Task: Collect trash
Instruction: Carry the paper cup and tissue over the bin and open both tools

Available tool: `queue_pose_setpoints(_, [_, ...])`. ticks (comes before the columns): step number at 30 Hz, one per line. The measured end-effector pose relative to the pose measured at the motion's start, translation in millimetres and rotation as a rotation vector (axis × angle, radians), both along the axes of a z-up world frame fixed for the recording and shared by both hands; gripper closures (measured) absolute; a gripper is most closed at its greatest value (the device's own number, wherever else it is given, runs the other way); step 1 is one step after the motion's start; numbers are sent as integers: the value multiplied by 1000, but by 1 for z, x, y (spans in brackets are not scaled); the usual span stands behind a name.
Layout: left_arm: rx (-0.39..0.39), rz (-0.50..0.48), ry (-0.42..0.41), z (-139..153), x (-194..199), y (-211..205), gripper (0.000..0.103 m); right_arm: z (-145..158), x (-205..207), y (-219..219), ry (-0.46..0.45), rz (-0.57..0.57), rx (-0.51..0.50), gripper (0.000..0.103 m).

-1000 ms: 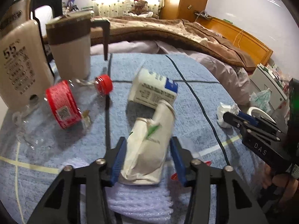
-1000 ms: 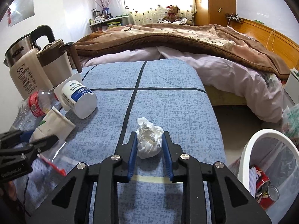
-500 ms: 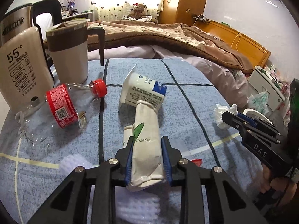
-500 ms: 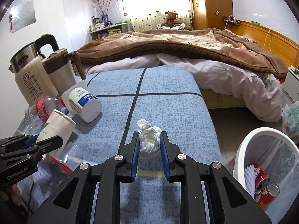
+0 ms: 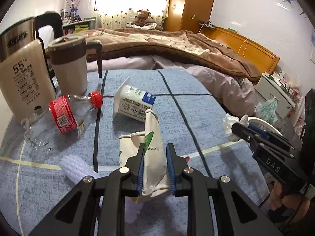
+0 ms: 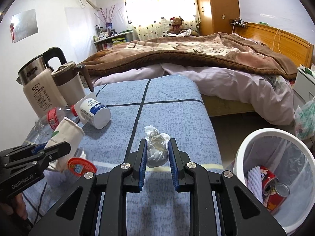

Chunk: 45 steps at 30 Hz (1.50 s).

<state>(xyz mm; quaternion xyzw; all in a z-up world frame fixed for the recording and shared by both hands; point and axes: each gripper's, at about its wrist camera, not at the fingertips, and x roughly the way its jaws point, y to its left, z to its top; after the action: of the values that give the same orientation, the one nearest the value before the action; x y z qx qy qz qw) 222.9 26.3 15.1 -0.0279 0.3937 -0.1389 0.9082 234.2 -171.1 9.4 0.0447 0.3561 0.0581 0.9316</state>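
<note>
Both grabs are made, so the carry to the bin (image 6: 239,157) looks like the step in hand. The left gripper (image 5: 154,167) is clenched on a crushed paper cup (image 5: 152,137), white with a green leaf mark, pinched flat and apparently lifted off the blue tablecloth (image 5: 196,118), though the view leaves that uncertain. The right gripper (image 6: 157,157) squeezes a balled tissue (image 6: 157,147) above the table's near edge. The bin stands on the floor to the right, already holding a red can (image 6: 272,188). The next move calls for swinging right and releasing over the rim.
</note>
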Motion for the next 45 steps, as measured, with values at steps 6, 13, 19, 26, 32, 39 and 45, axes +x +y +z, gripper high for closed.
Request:
queue_pose_setpoints(6, [5, -14, -28, 14, -8, -8, 82, 10, -12, -12, -22, -18, 17, 81])
queue_pose_setpoints(13, [-10, -51, -57, 28, -19, -29, 82, 29, -33, -38, -53, -55, 36, 81])
queue_pose_setpoints(19, [-32, -106, -66, 36, -32, -64, 82, 39, -52, -64, -65, -106, 25, 81])
queue_pose_setpoints(26, [-39, -178, -66, 39, -42, -109, 82, 46, -76, -104, -74, -168, 15, 81])
queue_pose_setpoints(32, [-55, -242, -60, 41, -47, -150, 82, 47, -91, -142, -61, -225, 10, 81])
queue_pose_setpoints(39, [-56, -305, -30, 33, -48, -195, 81, 39, -98, -181, -27, -270, 1, 81])
queue_pose_setpoints(45, [-54, -340, -1, 24, -46, -223, 81, 26, -98, -202, 9, -282, -12, 81])
